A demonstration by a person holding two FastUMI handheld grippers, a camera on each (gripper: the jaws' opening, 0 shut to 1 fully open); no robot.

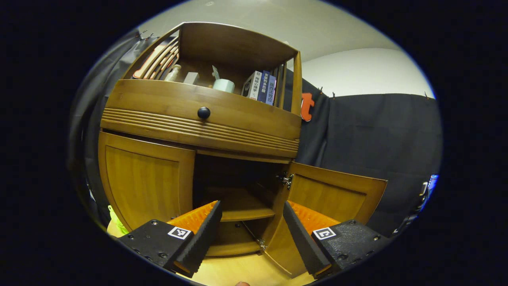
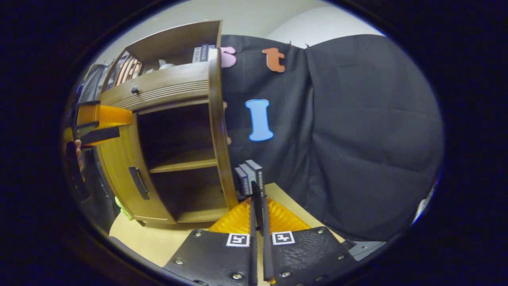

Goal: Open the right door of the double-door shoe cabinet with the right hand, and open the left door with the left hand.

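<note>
doors first: on the shoe cabinet [image 1: 198, 119] the right door [image 1: 333, 190] already stands swung out, baring the inner shelf [image 1: 242, 212], while the left door [image 1: 145, 182] is flush and closed, so the step in hand looks to be the left one. left gripper [image 1: 250, 228] hovers low before the open bay, fingers spread wide with nothing between them. in the right gripper view the right gripper [image 2: 257, 206] has its fingers nearly together; a thin dark strip runs between them, but i cannot tell whether they press on it or what it is. the same view shows the left door's dark handle [image 2: 139, 182] on its face beside the open bay, and the left gripper [image 2: 101, 123] held up higher, level with the cabinet's drawer band. to do it well, i'd bring the spread fingers down and across to that handle, straddle it squarely, close firmly, then pull along the door's arc about its outer hinge, not straight back. risk, i judge, is fingers slipping off the slim handle.
</note>
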